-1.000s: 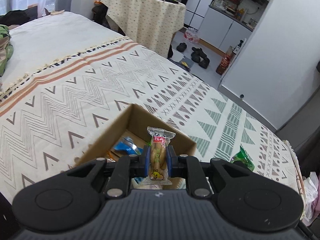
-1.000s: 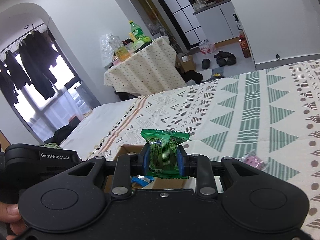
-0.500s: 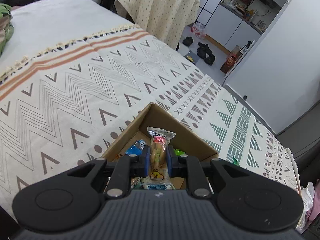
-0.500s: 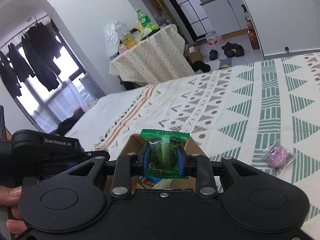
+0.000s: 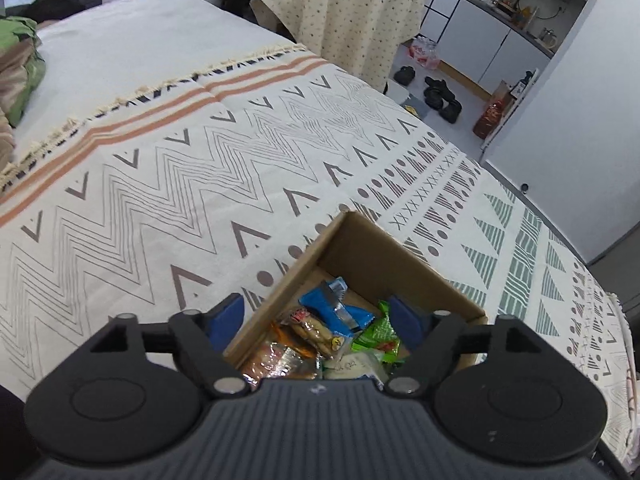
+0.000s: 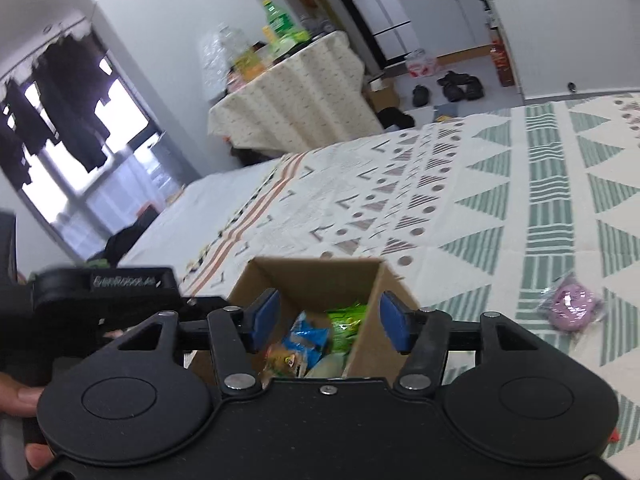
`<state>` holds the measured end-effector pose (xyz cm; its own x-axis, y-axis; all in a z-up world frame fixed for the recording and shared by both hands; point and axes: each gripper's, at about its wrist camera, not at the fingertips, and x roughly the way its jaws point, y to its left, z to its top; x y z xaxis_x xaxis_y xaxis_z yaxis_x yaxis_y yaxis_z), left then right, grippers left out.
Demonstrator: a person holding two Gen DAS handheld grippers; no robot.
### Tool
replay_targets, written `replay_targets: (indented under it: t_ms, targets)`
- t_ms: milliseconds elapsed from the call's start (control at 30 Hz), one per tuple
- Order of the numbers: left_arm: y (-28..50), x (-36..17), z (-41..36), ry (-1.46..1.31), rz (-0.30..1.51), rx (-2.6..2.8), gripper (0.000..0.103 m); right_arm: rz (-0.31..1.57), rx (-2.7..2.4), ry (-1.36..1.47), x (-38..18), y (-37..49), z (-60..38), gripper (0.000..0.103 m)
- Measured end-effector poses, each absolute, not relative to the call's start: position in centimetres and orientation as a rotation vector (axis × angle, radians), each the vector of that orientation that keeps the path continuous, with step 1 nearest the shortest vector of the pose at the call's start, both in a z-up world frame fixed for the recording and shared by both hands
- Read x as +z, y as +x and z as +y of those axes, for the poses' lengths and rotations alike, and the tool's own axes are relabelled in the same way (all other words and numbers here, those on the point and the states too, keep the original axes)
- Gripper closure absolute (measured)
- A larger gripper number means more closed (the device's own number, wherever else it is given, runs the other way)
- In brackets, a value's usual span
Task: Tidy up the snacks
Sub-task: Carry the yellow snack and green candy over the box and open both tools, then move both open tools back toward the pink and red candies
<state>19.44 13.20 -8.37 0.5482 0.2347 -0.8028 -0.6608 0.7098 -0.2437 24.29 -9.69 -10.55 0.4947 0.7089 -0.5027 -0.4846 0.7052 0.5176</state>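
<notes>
The left claw (image 5: 316, 316) is released, its blue pads (image 5: 226, 314) spread wide and holding nothing, poised over the open cardboard box (image 5: 384, 252). One pad sits outside the box's left wall, the other above its interior near the right wall. Below it the box holds a heap of snack packets: a blue packet (image 5: 334, 308) toward the far corner, a clear-wrapped biscuit snack (image 5: 316, 330) lying across the pile, a green packet (image 5: 378, 334) to the right, and orange and pale wrappers nearer the camera.

The right claw (image 6: 327, 322) is likewise released — pads (image 6: 266, 314) apart, nothing between them — and hangs over the same box (image 6: 316, 276) from another side. Between its fingers the green packet (image 6: 346, 326) shows against the box's right wall, blurred, with the blue packet (image 6: 308, 336) beside it and a yellowish wrapper lower down. To the left, the other gripper's black body and part of a hand (image 6: 18, 396) are in view.

The box rests on a bed covered with a patterned blanket (image 5: 200, 184) of zigzags, triangles and dots. Off to the box's right, well apart from it, a pink wrapped snack (image 6: 570, 300) lies on the green-triangle part of the blanket (image 6: 540, 216).

Beyond the bed stands a surface draped in a dotted cloth (image 6: 288, 108), carrying bottles, and shoes (image 6: 456, 86) lie on the floor near white cabinets.
</notes>
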Motion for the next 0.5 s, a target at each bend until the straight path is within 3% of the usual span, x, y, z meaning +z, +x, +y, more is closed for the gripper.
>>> replay_targets:
  t_ms: [267, 500]
  targets:
    - [19.2, -7.8, 11.4, -0.554, 0.845, 0.547, 0.018, 0.797, 0.644, 0.335, -11.0, 25.1, -12.8, 0.047]
    - [19.2, -6.7, 9.2, -0.53, 0.839, 0.512, 0.015, 0.817, 0.601, 0.368, -10.7, 25.3, -15.6, 0.041]
